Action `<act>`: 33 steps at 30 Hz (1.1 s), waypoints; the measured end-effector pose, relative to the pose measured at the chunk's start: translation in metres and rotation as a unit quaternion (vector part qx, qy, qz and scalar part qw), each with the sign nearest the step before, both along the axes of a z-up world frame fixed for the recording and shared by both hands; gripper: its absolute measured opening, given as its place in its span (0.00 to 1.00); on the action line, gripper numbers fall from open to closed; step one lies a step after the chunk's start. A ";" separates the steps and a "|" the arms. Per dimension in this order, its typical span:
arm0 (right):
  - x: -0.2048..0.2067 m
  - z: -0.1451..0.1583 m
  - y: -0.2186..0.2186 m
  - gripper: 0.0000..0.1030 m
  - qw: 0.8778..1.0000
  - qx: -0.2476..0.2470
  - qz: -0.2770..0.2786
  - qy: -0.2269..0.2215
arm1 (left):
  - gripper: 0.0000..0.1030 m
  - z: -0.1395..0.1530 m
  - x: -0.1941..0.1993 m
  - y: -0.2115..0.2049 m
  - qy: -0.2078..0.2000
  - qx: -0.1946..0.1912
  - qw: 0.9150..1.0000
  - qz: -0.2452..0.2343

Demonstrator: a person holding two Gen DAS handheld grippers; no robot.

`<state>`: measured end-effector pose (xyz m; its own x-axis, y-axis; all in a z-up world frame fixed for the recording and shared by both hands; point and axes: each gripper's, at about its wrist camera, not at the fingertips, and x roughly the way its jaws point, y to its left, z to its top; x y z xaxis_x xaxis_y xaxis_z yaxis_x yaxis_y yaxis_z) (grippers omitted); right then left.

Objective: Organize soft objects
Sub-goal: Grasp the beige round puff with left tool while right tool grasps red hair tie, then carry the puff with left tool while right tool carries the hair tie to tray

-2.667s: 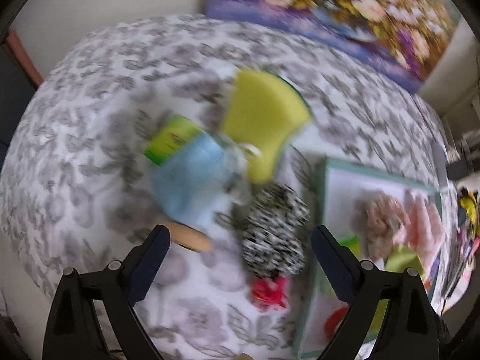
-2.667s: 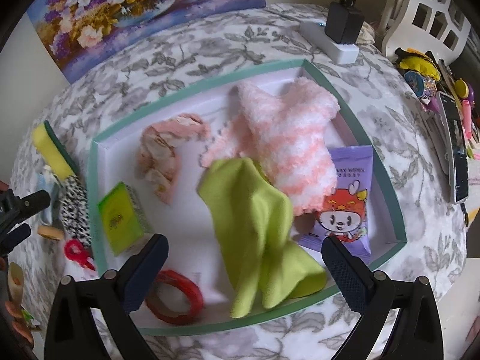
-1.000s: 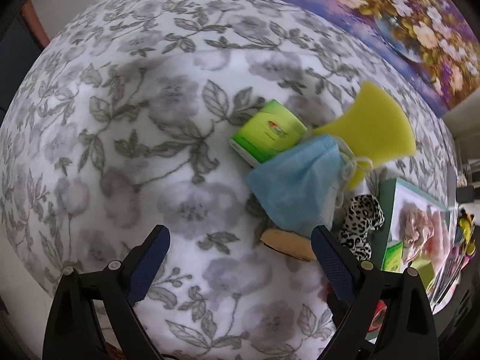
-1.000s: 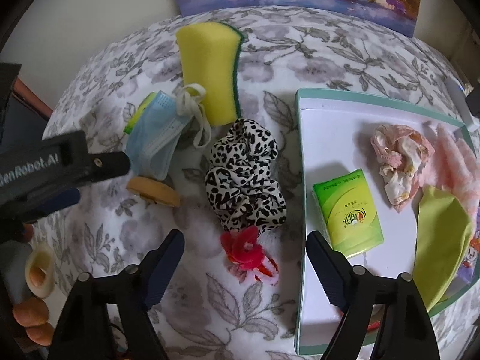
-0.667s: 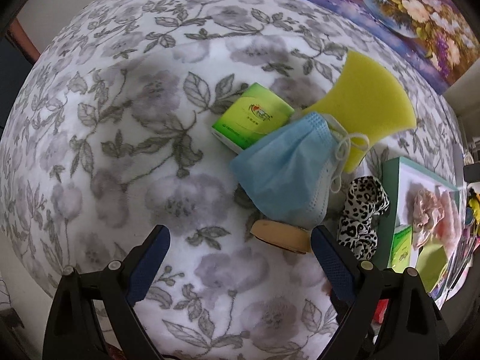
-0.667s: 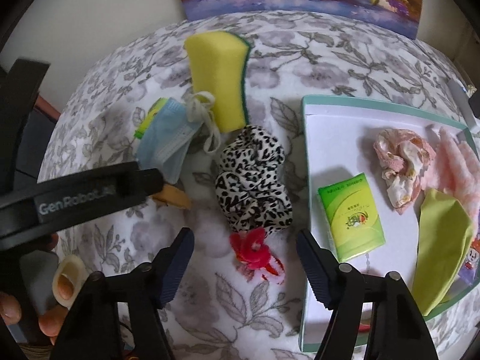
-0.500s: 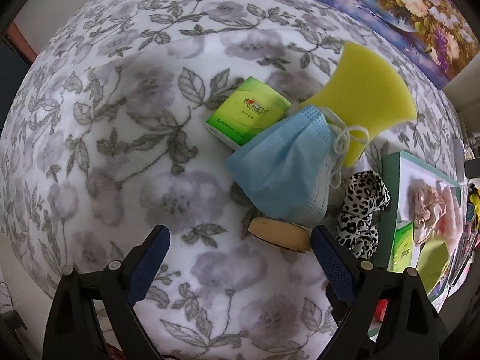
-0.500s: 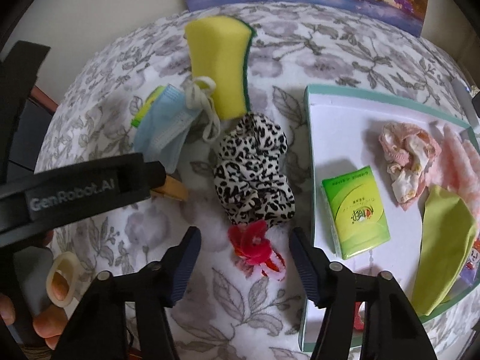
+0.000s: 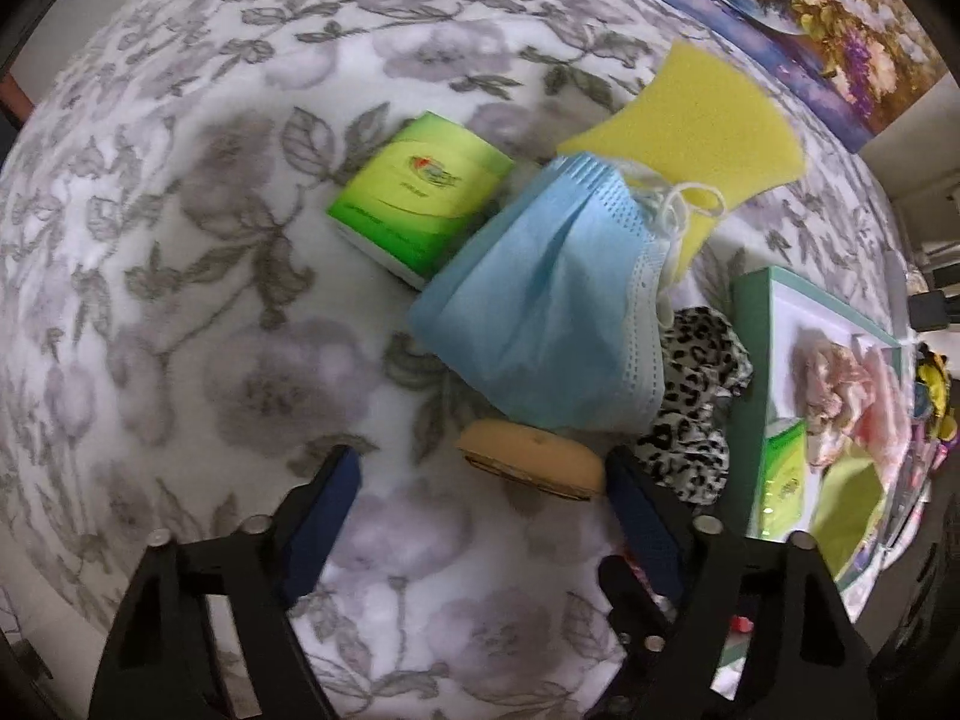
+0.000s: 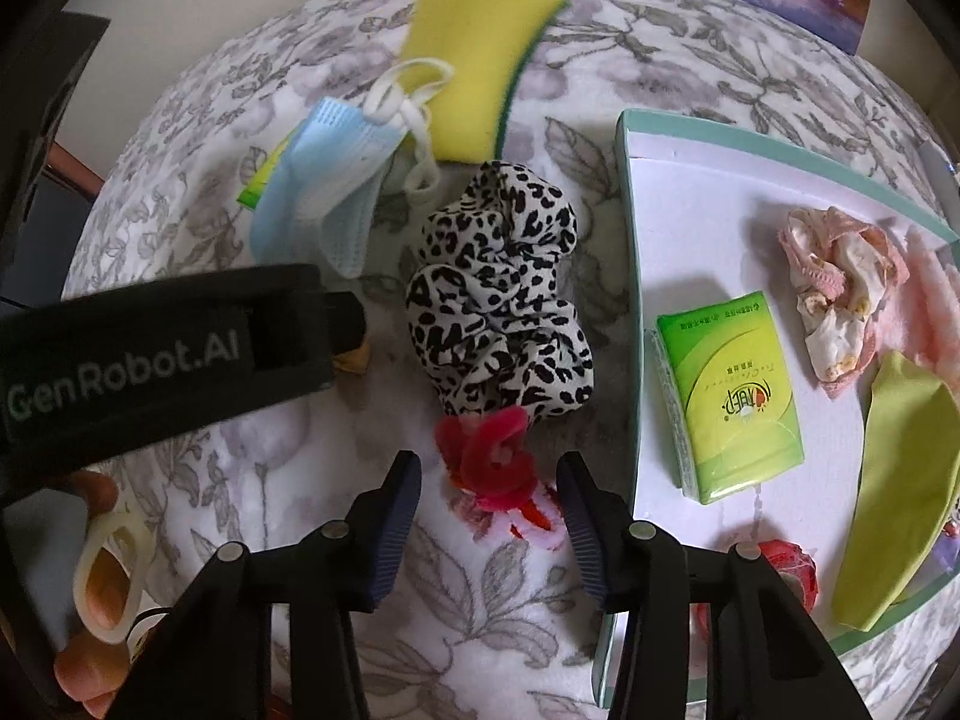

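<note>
- Your right gripper [image 10: 489, 486] is closing around the red hair clip [image 10: 492, 459], pads not yet touching it.
- Your left gripper [image 9: 480, 480] is closing, empty, above the tan sponge puff [image 9: 531, 468] beside the blue face mask [image 9: 546, 318].

Each wrist camera looks steeply down along its fingers, close above the tablecloth [image 9: 180, 276]. Both views share the mask [image 9: 552, 312] [image 10: 330, 192], sponge [image 9: 702, 114] [image 10: 474, 60], scrunchie [image 9: 702, 396] [image 10: 498, 306] and tray [image 9: 747, 360] [image 10: 720, 138].
</note>
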<state>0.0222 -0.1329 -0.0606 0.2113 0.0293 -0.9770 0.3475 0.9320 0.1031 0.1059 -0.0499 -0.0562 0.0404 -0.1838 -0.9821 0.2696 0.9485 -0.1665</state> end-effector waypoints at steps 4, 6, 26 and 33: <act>0.000 -0.001 -0.001 0.46 1.000 -0.002 0.002 0.002 | 0.76 -0.009 -0.004 -0.019 0.014 -0.018 1.000 -0.004; -0.001 -0.002 -0.001 0.43 1.000 -0.002 0.001 0.004 | 0.62 -0.013 -0.007 -0.025 0.012 -0.019 1.000 -0.006; -0.009 0.019 -0.015 0.32 1.000 0.002 -0.012 -0.020 | 0.48 0.017 -0.012 -0.028 -0.027 -0.047 0.999 -0.005; -0.019 0.053 -0.025 0.32 0.997 -0.019 -0.035 -0.067 | 0.48 0.060 -0.016 -0.023 -0.097 -0.051 0.994 0.003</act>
<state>0.0030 -0.1578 -0.0077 0.3404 -0.0275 -0.9399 0.3979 0.9099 0.1175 0.0904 -0.0726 0.0042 0.2293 -0.2814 -0.9318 0.2997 0.9312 -0.2075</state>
